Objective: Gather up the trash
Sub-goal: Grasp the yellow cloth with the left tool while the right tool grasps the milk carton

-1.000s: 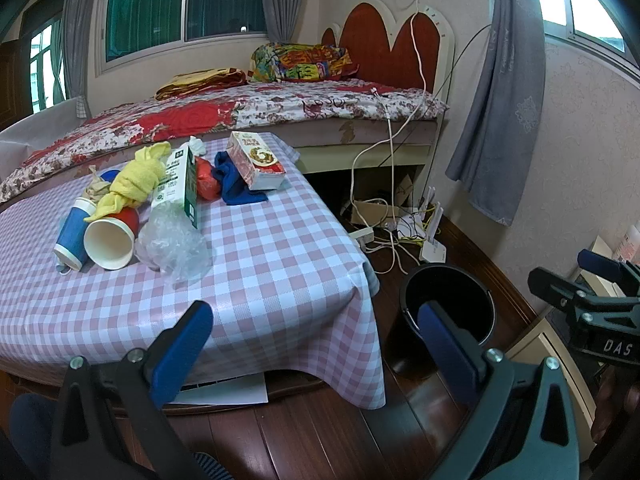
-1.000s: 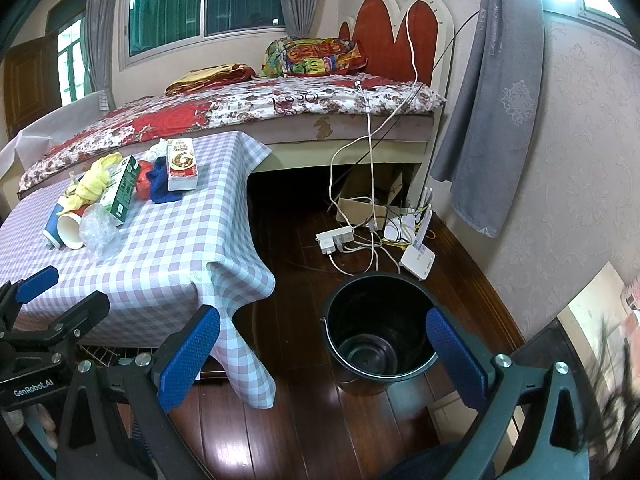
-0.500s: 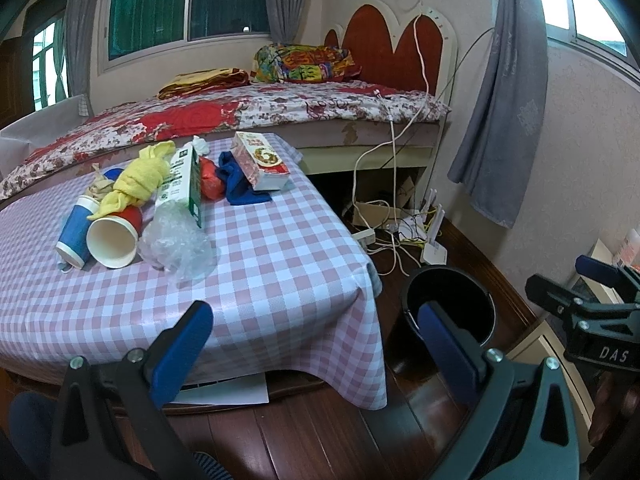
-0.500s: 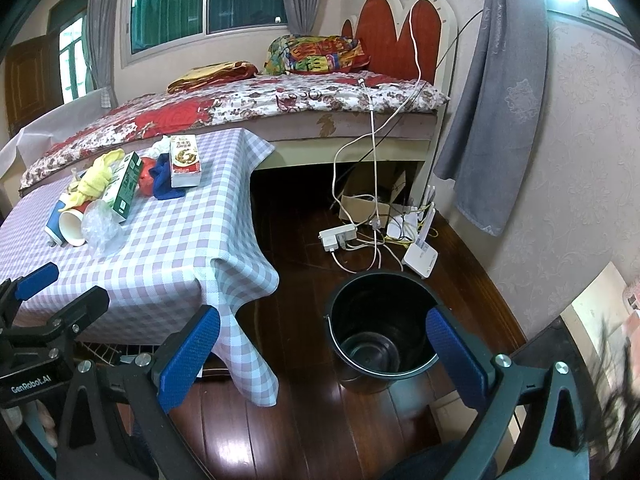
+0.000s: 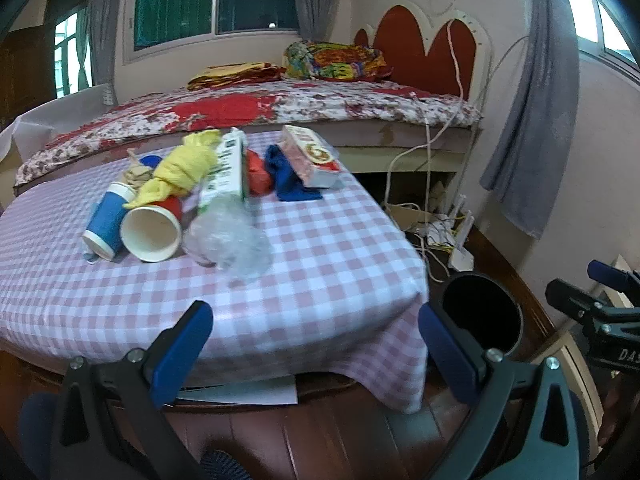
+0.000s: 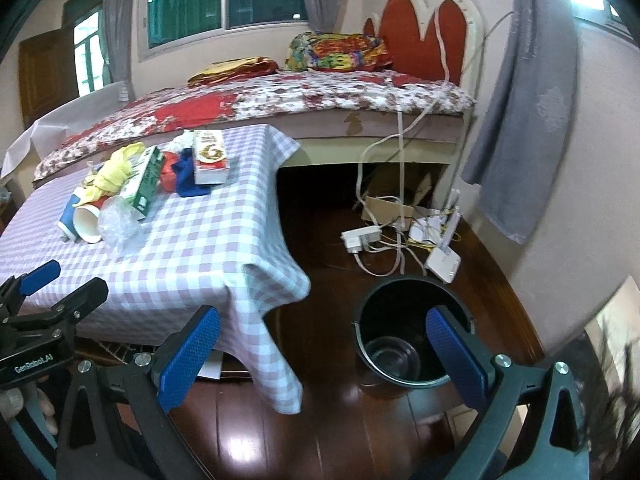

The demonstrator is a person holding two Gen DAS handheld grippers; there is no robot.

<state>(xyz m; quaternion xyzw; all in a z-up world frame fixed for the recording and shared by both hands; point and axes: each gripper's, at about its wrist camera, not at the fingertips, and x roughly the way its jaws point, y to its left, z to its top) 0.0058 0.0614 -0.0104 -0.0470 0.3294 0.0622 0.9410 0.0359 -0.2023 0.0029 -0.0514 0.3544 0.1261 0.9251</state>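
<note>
Trash lies on a pink checked table (image 5: pixel 320 280): a blue cup (image 5: pixel 105 222), a red paper cup (image 5: pixel 154 229), a clear crumpled plastic bag (image 5: pixel 228 240), a yellow cloth (image 5: pixel 182 170), a green-white carton (image 5: pixel 228 172), a blue cloth (image 5: pixel 288 178) and a red-white box (image 5: pixel 314 156). A black bucket (image 6: pixel 408 336) stands on the floor right of the table, also in the left wrist view (image 5: pixel 482 312). My left gripper (image 5: pixel 316 344) is open and empty before the table's near edge. My right gripper (image 6: pixel 324 344) is open and empty, above the floor near the bucket.
A bed (image 6: pixel 280 100) with a red headboard stands behind the table. A power strip (image 6: pixel 360 238), cables and a white router (image 6: pixel 442 262) lie on the dark wood floor beyond the bucket. A grey curtain (image 6: pixel 520 120) hangs at the right wall.
My left gripper has moved closer to the table, so the trash looks larger. My right gripper has shifted slightly towards the table and bucket. Both stay open.
</note>
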